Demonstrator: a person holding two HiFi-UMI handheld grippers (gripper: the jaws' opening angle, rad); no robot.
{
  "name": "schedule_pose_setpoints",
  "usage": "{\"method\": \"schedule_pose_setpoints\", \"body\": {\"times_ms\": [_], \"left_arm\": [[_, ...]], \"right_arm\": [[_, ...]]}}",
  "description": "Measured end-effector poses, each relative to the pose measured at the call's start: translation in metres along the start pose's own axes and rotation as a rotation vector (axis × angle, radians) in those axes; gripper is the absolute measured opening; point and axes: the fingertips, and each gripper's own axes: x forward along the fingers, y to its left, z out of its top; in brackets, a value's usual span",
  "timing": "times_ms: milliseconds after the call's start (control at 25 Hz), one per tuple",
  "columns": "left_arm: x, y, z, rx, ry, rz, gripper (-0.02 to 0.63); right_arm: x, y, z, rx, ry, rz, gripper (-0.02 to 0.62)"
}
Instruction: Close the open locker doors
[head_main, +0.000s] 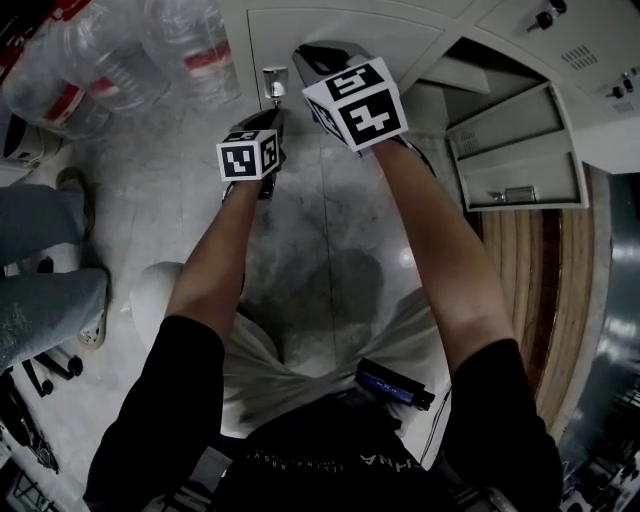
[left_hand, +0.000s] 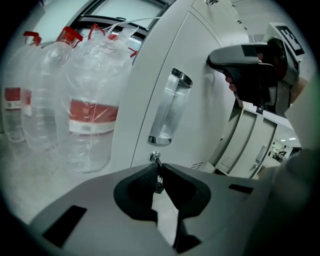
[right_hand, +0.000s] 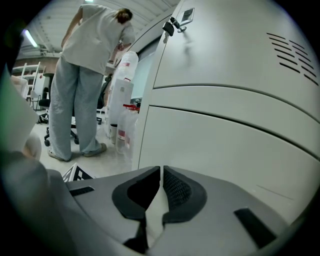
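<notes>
A shut white locker door (left_hand: 200, 60) carries a clear recessed handle (left_hand: 170, 107), and below it a lock with a small key (left_hand: 156, 162). My left gripper (left_hand: 158, 168) is shut on that key, its pads pinching the blade just in front of the lock. In the head view the left gripper (head_main: 268, 128) sits low against the door, under the handle (head_main: 273, 84). My right gripper (head_main: 318, 62) presses its shut tips on the same door further right, and nothing shows between its jaws (right_hand: 161, 170). To the right, another locker door (head_main: 515, 150) hangs open.
Large water bottles (head_main: 120, 60) in plastic wrap stand left of the lockers. A bystander's legs (head_main: 40, 290) are at the far left. An upper locker has keys in its lock (right_hand: 172, 25). A white object (head_main: 155, 295) lies on the marble floor by my left knee.
</notes>
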Motion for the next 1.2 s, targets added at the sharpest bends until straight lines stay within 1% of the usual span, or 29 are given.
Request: {"method": "schedule_pose_setpoints", "body": {"times_ms": [280, 560, 640, 760, 800, 880, 1000, 1120, 1200], "left_arm": [[0.002, 0.001, -0.003, -0.033, 0.012, -0.039, 0.044], [-0.008, -0.004, 0.0, 0.055, 0.067, -0.013, 0.046], [-0.013, -0.008, 0.0, 0.06, 0.081, -0.018, 0.067], [-0.022, -0.013, -0.004, 0.023, 0.123, -0.038, 0.13], [-0.026, -0.013, -0.004, 0.015, 0.135, -0.037, 0.141], [-0.036, -0.012, 0.0, 0.019, 0.141, -0.021, 0.143], [-0.052, -0.016, 0.01, 0.058, 0.136, -0.005, 0.143], [-0.065, -0.021, 0.028, 0.146, 0.099, 0.016, 0.141], [-0.071, -0.03, 0.04, 0.206, 0.078, -0.006, 0.14]], "right_arm": [[-0.001, 0.001, 0.002, -0.005, 0.006, -0.005, 0.044], [-0.002, 0.003, 0.005, -0.005, 0.01, -0.01, 0.044], [-0.001, 0.003, 0.006, -0.001, 0.009, -0.011, 0.044], [-0.001, 0.004, 0.008, -0.002, 0.006, -0.006, 0.044], [-0.001, 0.005, 0.009, -0.003, 0.005, -0.004, 0.044], [-0.002, 0.005, 0.011, -0.003, 0.002, -0.001, 0.044], [-0.004, 0.005, 0.011, 0.008, 0.001, -0.002, 0.044], [-0.009, 0.003, 0.009, 0.023, -0.001, -0.004, 0.044], [-0.013, 0.002, 0.007, 0.032, 0.003, -0.002, 0.044]]}}
